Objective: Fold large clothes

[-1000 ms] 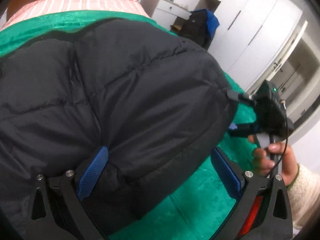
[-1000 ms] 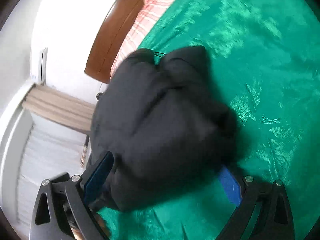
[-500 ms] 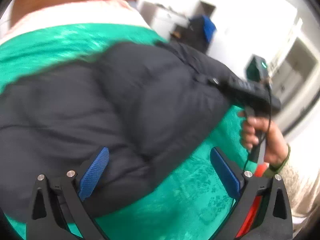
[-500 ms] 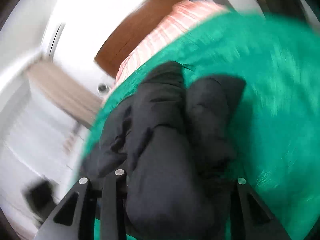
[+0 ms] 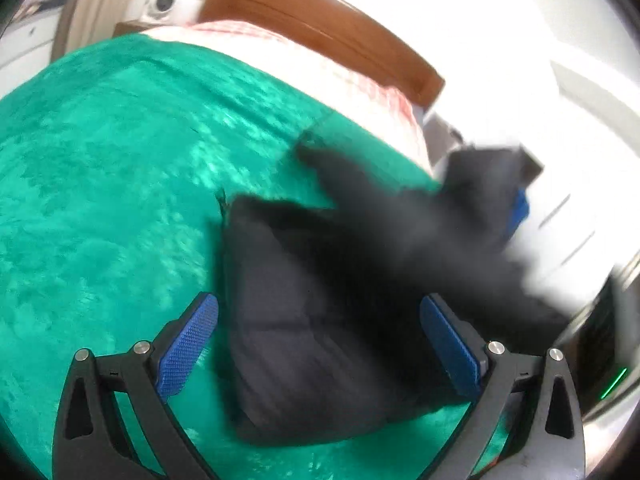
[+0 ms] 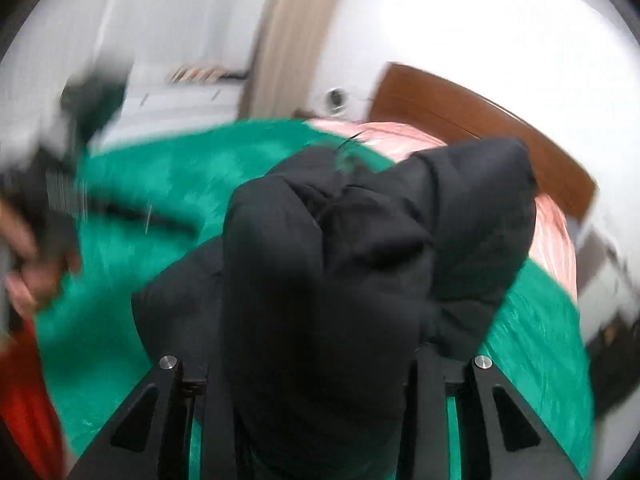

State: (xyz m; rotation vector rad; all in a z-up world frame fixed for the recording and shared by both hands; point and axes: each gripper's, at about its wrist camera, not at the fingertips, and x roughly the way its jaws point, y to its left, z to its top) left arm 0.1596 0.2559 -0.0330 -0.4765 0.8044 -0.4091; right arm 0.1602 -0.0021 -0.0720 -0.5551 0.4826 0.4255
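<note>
Green bedspread (image 5: pixel 104 168) fills most of left wrist view, running from 6 o'clock up to 11; also seen in right wrist view (image 6: pixel 160 184) across the middle band. Pink striped sheet (image 5: pixel 320 68) at 12–1 o'clock beyond it, brown wooden headboard (image 5: pixel 320 28) behind that; same headboard (image 6: pixel 480 120) at 1–2 o'clock in right view. Black puffer jacket (image 5: pixel 320 320) lies bunched on the bedspread at centre to 4 o'clock in left view, its upper part motion-blurred and lifted toward 2–3 o'clock. In right view the jacket (image 6: pixel 360 280) hangs as a thick bundle filling centre to 6 o'clock. Right gripper (image 6: pixel 320 372) is clamped on the jacket, fabric packed between both black fingers, pads hidden by cloth. Left gripper (image 5: pixel 320 344) is spread wide, blue pads (image 5: pixel 188 348) at 7 and 5 o'clock, jacket lying between them but neither pad clearly pressing it. Beige curtain (image 6: pixel 288 32) at 12 o'clock in right view. Blurred hand (image 6: pixel 28 264) at 9 o'clock, details not readable.
</note>
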